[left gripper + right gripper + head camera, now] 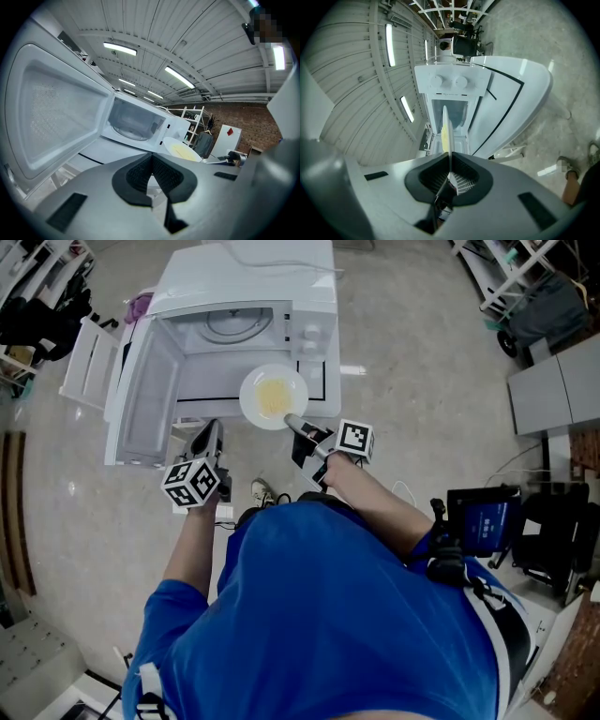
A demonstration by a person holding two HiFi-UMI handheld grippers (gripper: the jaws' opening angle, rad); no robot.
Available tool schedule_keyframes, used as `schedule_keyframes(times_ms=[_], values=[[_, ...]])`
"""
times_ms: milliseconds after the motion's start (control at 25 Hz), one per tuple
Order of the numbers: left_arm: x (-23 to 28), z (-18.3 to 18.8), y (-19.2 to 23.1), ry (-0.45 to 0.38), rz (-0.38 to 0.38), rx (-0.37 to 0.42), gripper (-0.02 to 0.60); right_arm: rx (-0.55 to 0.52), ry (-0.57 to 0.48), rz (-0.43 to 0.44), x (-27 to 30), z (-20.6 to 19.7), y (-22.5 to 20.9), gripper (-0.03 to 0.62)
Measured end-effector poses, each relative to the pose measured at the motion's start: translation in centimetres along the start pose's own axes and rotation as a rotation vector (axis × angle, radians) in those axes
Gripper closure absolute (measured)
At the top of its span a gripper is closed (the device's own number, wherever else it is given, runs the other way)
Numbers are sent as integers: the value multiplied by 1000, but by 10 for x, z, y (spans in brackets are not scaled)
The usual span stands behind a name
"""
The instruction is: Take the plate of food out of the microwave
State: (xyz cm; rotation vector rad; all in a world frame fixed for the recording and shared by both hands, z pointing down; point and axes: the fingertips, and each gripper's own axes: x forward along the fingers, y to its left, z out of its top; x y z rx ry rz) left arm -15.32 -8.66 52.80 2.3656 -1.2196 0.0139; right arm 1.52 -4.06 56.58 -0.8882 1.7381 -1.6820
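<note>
A head view looks steeply down on a grey concrete floor (422, 352) in a workshop room, with white shelving racks (511, 268) at the upper right and a dark screen (485, 521) at the right edge. The gripper views show a ribbed ceiling with strip lights and a brick wall.

At upper centre stands one white counter (316, 399) edged with a black line. On it sits one white microwave (246, 296), with its one door (141, 399) swung wide open to the left and two round knobs (436, 80) on its panel.

There is one white plate (251, 390) carrying yellow food (274, 396). It is outside the oven cavity, in the air just in front of the open mouth, near the frame's centre.

There are two grippers. The right hand-held gripper (292, 420) has its jaws nearly together, clamped on the plate's near rim; in its own view the plate is seen edge-on, running straight out from between the pads. The left hand-held gripper (208, 432), lower left of the plate, has its jaws closed together on nothing, beside the open door and apart from the plate.
</note>
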Motion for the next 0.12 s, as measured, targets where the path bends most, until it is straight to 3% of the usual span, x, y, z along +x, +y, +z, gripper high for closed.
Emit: schedule_keyframes(times_ms=[120], values=[[3,1,4,-2,3,-1,572,-12,2,-2,4,3,-2,574]])
